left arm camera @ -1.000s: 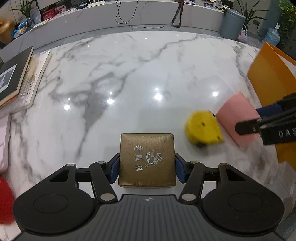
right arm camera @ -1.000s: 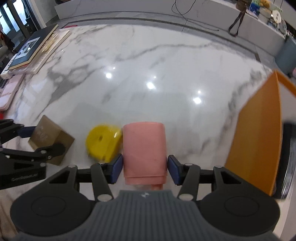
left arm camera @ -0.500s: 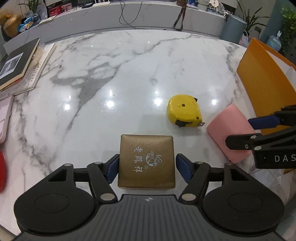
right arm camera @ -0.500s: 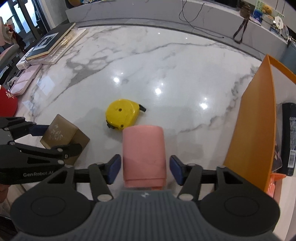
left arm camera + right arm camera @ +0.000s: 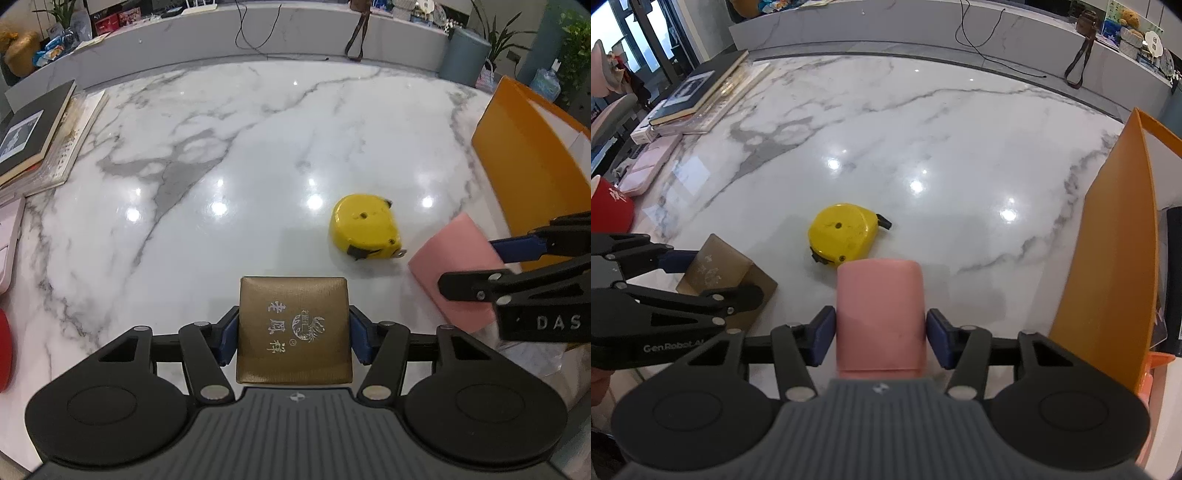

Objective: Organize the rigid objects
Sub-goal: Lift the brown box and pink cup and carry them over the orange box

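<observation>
L tool [image 5: 293,334]: gold box [image 5: 293,328] | R tool [image 5: 491,258] marked "DAS"

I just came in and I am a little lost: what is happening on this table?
A person works two handheld grippers over a marble table. The left gripper is closing on a gold box; the right gripper is closing on a pink case. A yellow tape measure lies untouched between them, near an orange bin.

Red cap [image 5: 607,206] cut off at left edge; orange box [image 5: 1108,280] contents mostly hidden.
</observation>
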The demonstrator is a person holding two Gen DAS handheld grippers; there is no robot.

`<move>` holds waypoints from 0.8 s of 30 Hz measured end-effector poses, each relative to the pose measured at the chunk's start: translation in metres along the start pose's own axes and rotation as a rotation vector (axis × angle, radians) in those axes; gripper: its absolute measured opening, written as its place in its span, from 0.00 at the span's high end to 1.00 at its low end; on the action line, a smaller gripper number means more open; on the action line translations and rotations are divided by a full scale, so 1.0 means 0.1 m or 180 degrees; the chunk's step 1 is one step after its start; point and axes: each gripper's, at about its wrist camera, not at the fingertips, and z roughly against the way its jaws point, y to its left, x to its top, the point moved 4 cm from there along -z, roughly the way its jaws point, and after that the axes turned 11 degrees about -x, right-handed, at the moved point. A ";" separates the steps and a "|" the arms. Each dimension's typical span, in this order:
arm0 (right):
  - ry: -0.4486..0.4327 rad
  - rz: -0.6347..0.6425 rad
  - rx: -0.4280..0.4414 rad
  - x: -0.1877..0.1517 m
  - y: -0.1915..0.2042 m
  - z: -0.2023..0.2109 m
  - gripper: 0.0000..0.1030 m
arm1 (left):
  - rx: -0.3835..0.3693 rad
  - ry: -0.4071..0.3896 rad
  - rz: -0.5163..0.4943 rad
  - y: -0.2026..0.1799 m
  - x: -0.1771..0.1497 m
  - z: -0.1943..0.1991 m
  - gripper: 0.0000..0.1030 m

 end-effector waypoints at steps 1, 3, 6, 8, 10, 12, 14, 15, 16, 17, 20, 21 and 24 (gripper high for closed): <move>-0.0028 0.0005 0.0005 0.00 0.00 0.04 0.48 | -0.0007 -0.0037 -0.0023 -0.03 0.01 0.04 0.35; -0.0102 -0.0006 0.0019 0.01 -0.01 0.14 0.48 | -0.0023 -0.0099 -0.0080 -0.11 0.05 0.12 0.35; -0.0224 -0.0050 0.0041 0.03 -0.07 0.33 0.48 | -0.0053 -0.0213 -0.0175 -0.26 0.14 0.27 0.35; -0.0322 -0.0088 0.0035 0.05 -0.15 0.49 0.48 | -0.0085 -0.0305 -0.0256 -0.39 0.21 0.38 0.35; -0.0414 -0.0143 0.0022 0.06 -0.25 0.67 0.48 | -0.0124 -0.0388 -0.0342 -0.55 0.28 0.49 0.35; -0.0481 -0.0212 -0.0011 0.05 -0.37 0.82 0.48 | -0.0169 -0.0462 -0.0435 -0.72 0.35 0.58 0.35; -0.0559 -0.0277 -0.0065 0.03 -0.52 0.97 0.48 | -0.0236 -0.0539 -0.0519 -0.90 0.42 0.66 0.35; -0.0601 -0.0306 -0.0103 0.02 -0.61 1.04 0.48 | -0.0273 -0.0573 -0.0571 -1.01 0.46 0.69 0.35; -0.0639 -0.0330 -0.0145 0.00 -0.70 1.11 0.48 | -0.0303 -0.0606 -0.0622 -1.10 0.49 0.72 0.35; -0.0667 -0.0353 -0.0177 -0.03 -0.78 1.17 0.48 | -0.0328 -0.0634 -0.0669 -1.19 0.52 0.73 0.35; -0.0712 -0.0470 -0.0283 -0.11 -1.06 1.33 0.48 | -0.0443 -0.0689 -0.0824 -1.49 0.60 0.73 0.35; -0.0735 -0.0503 -0.0343 -0.14 -1.16 1.37 0.48 | -0.0477 -0.0699 -0.0874 -1.59 0.62 0.72 0.35; -0.0753 -0.0604 -0.0468 -0.25 -1.43 1.46 0.48 | -0.0569 -0.0735 -0.1061 -1.91 0.69 0.69 0.35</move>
